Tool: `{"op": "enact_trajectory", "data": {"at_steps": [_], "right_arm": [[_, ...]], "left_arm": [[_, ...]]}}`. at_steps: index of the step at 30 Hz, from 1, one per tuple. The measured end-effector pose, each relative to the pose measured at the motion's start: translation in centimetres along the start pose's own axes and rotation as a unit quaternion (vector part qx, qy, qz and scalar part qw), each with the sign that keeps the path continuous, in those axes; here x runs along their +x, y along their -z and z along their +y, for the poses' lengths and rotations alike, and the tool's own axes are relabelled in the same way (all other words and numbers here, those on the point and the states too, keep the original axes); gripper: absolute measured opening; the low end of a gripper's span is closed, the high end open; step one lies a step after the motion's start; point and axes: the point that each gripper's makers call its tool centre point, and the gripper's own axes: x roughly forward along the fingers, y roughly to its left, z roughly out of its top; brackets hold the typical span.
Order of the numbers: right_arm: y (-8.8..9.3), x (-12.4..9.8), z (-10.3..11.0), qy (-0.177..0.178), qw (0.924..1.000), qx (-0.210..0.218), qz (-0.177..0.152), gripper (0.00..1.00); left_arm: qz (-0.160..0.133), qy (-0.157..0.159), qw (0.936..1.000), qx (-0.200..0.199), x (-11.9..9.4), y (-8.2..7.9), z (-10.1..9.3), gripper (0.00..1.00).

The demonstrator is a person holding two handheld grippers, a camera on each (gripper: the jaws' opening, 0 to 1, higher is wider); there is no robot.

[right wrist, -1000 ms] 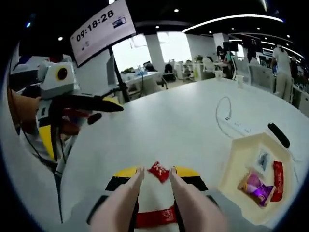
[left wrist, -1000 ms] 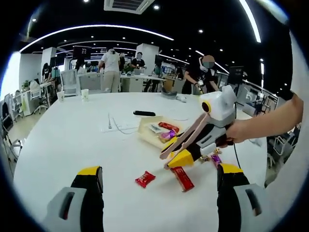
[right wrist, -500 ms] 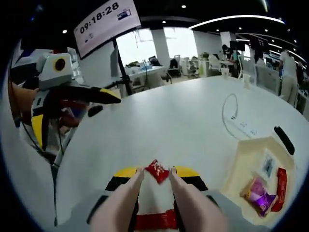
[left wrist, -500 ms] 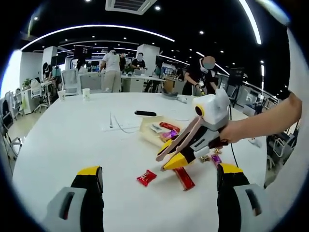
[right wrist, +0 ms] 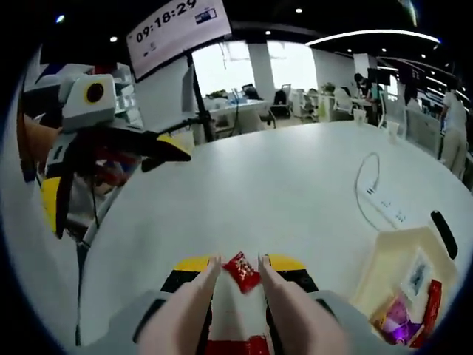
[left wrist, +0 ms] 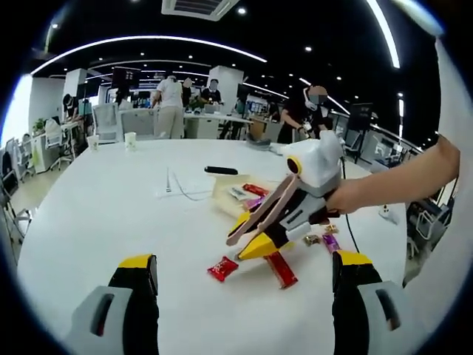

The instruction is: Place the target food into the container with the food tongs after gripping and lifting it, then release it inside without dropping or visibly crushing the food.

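Note:
A small red candy [left wrist: 222,268] lies on the white table [left wrist: 96,214]. My right gripper [left wrist: 251,244], held by a hand, is shut on beige food tongs [left wrist: 260,214] that slope down toward the candy, their tips just above it. In the right gripper view the tongs [right wrist: 192,310] are slightly apart with the red candy [right wrist: 242,271] between their tips. The beige container [left wrist: 225,194] sits behind, and in the right gripper view the container [right wrist: 395,248] holds a few wrapped snacks. My left gripper [left wrist: 244,262] stands wide open, holding nothing; the left gripper [right wrist: 166,151] also hangs at the left.
A long red bar [left wrist: 279,269] and loose candies [left wrist: 328,242] lie beside the tongs. A power strip with its cable [right wrist: 384,208] and a black remote [right wrist: 446,223] lie past the container. People and desks stand beyond the table's far edge.
The right gripper and tongs have shifted left and closer to the small red candy. The candy stays on the table. The left gripper stays open.

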Motion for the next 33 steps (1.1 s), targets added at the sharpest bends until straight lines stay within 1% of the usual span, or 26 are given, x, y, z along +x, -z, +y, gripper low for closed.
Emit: {"op": "enact_trajectory", "data": {"at_steps": [3,5,6,10,12,14,18,24,26,28,29,30,33], "right_arm": [[0.0,0.7,0.7,-0.015,0.9998,0.003,0.009,0.27],[0.3,1.1,1.0,-0.019,0.9995,-0.017,0.017,0.27],[0.4,1.2,1.0,-0.020,0.9995,-0.018,0.018,0.27],[0.5,1.5,0.5,-0.018,0.9994,-0.020,0.020,0.27],[0.6,1.6,0.1,-0.016,0.9991,-0.030,0.025,0.27],[0.5,1.8,-0.1,-0.020,0.9990,-0.034,0.024,0.27],[1.3,2.3,-0.5,-0.025,0.9985,-0.035,0.035,0.27],[1.7,2.6,0.3,-0.045,0.9977,-0.036,0.037,0.27],[2.5,2.7,-0.1,-0.037,0.9971,-0.044,0.050,0.27],[2.4,2.6,-0.1,-0.035,0.9977,-0.037,0.045,0.27],[2.2,2.6,-0.1,-0.035,0.9984,-0.023,0.037,0.27],[2.2,2.6,0.0,-0.036,0.9985,-0.019,0.036,0.27],[2.5,2.7,-0.1,-0.031,0.9980,-0.030,0.045,0.27]], "left_arm": [[0.000,0.000,1.0000,-0.002,-0.1,0.0,0.0,0.99],[-0.001,-0.002,1.0000,-0.003,-0.1,0.0,0.1,0.99],[-0.001,-0.003,1.0000,-0.004,-0.2,0.0,0.1,0.99],[-0.003,-0.010,0.9999,-0.006,-0.5,0.0,0.4,0.99],[-0.002,-0.012,0.9999,-0.005,-0.7,0.1,0.5,0.99],[0.000,-0.014,0.9999,-0.007,-0.8,0.3,0.7,0.99],[0.000,-0.018,0.9998,-0.008,-1.1,0.3,1.0,0.99],[0.000,-0.019,0.9998,-0.009,-1.4,0.3,1.1,0.99],[0.003,-0.018,0.9998,-0.008,-1.4,0.4,1.1,0.99],[0.001,-0.017,0.9998,-0.010,-1.4,0.3,1.1,0.99],[0.001,-0.017,0.9998,-0.010,-1.4,0.3,1.1,0.99],[-0.001,-0.016,0.9998,-0.011,-1.4,0.2,1.1,0.99],[0.000,-0.016,0.9998,-0.010,-1.4,0.1,1.2,0.99]]}}
